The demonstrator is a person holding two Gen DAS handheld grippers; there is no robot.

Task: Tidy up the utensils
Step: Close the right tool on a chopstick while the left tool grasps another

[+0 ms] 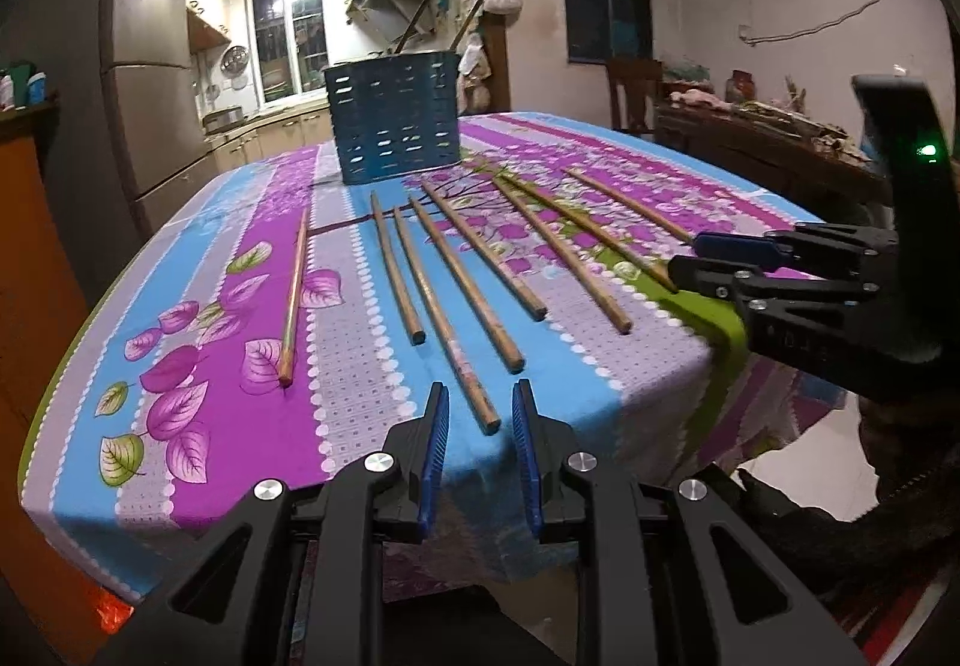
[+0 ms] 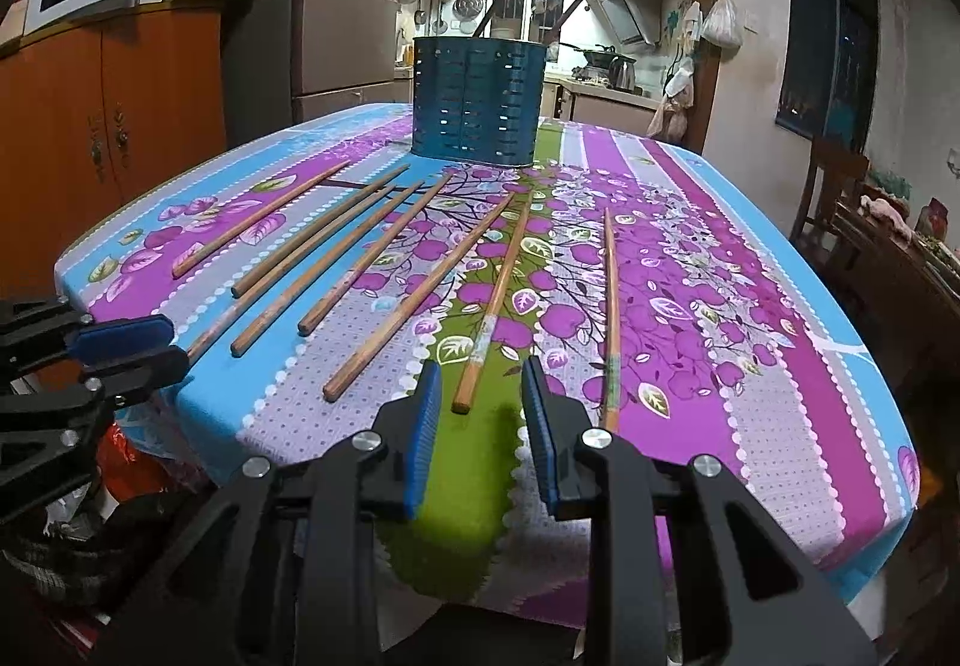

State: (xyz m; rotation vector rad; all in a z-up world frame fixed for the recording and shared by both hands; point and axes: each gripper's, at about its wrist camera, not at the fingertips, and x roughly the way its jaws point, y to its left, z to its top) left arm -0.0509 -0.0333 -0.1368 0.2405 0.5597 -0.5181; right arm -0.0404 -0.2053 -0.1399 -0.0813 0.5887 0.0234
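Observation:
Several wooden chopsticks (image 1: 462,270) lie fanned out on the floral tablecloth (image 1: 228,258), their thick ends toward me. At the far side stands a blue perforated utensil holder (image 1: 393,120) (image 2: 477,102) with two handles sticking out. My left gripper (image 1: 481,389) hovers at the near table edge, jaws narrowly apart; the end of one chopstick (image 1: 489,417) lies between the pads, untouched. My right gripper (image 2: 481,366) is likewise narrowly apart around the end of another chopstick (image 2: 463,402), not pressing it. Each gripper shows in the other's view: the right one (image 1: 687,255), the left one (image 2: 179,345).
The tablecloth (image 2: 750,342) hangs over the near table edge just under both grippers. A chopstick (image 2: 611,318) lies right of my right gripper's finger. An orange cabinet (image 2: 120,126) stands left, a wooden chair (image 2: 834,186) and a cluttered side table (image 1: 756,126) right.

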